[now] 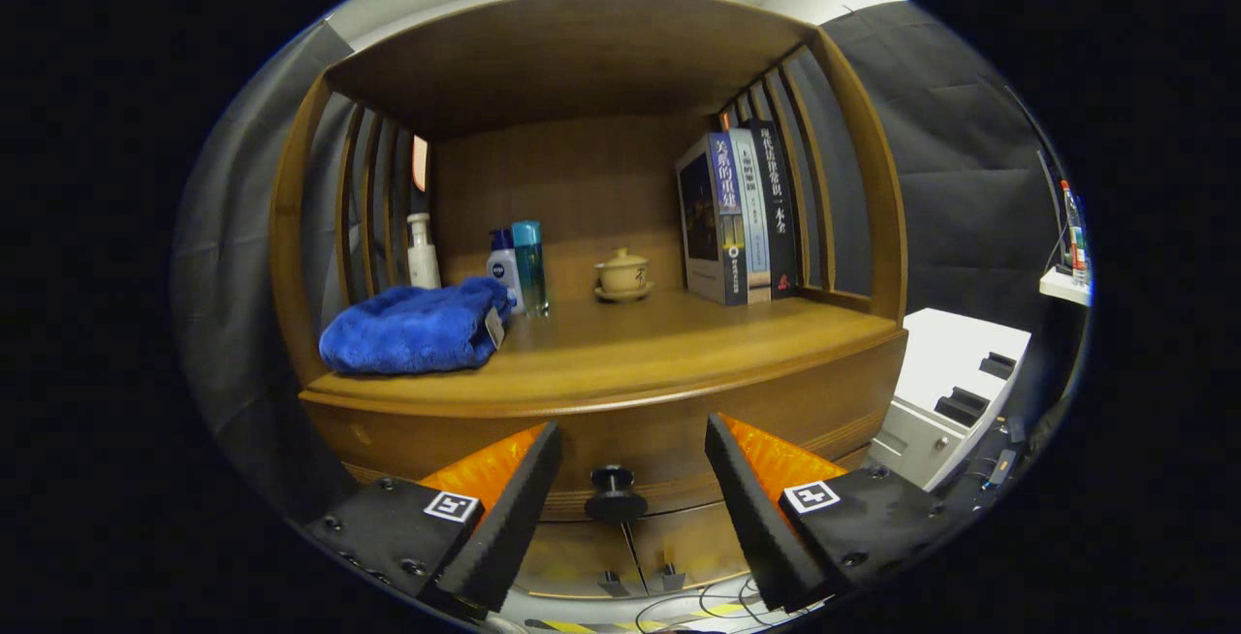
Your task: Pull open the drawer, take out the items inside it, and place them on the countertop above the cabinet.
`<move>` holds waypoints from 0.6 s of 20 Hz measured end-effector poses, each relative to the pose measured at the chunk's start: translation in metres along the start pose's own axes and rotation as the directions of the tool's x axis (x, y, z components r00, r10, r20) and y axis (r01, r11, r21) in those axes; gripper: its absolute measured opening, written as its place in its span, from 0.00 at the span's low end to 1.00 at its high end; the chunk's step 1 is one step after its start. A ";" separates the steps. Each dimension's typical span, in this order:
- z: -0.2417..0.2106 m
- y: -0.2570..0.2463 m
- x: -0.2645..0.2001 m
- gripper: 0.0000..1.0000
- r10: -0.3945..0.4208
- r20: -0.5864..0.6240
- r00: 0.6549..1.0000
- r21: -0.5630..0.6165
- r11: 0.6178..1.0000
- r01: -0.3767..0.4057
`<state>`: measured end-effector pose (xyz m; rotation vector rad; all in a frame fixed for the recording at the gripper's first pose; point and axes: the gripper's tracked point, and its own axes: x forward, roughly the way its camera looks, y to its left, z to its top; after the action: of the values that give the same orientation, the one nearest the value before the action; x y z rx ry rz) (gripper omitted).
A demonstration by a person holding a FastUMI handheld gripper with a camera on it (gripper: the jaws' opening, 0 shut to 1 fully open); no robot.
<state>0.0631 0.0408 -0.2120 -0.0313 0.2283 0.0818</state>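
My tongs [632, 440] are spread wide with nothing gripped; the 2 fingers stand apart on either side of the small dark round knob [616, 495] of the wooden drawer [620, 450]. The knob sits between my fingers, touching neither, its stem pointing straight out of the drawer front towards me. The drawer is shut, flush with the cabinet front, and its long axis runs left to right beneath the countertop edge. Below it I can see the seam between 2 lower cabinet doors with small handles.

Just beyond the fingers lies the brown wooden countertop [679, 343], also running left to right. On its near left rests a crumpled blue plush towel [412, 329] with a small tag at its right end. Behind the towel, farther back, a white pump bottle [422, 253] stands upright by the left slats, and to its right a white bottle with a blue cap [502, 266] stands just beside a teal translucent bottle [529, 266]. Near the back centre sits a small beige lidded teacup on a saucer [622, 275]. At far right, 3 upright books [739, 217] stand side by side, spines facing me, next to the slatted side wall.

Off to the right of the cabinet, a white box-like unit [955, 382] sits lower down.
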 end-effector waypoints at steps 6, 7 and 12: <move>-0.036 0.006 0.014 0.99 0.031 -0.085 0.996 -0.015 0.999 -0.032; -0.041 0.007 0.017 0.93 0.035 -0.094 0.995 -0.014 0.999 -0.036; -0.055 0.006 0.032 0.62 0.047 -0.137 0.989 0.036 0.998 -0.042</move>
<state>0.0809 0.0475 -0.2733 0.0012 0.3689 0.1206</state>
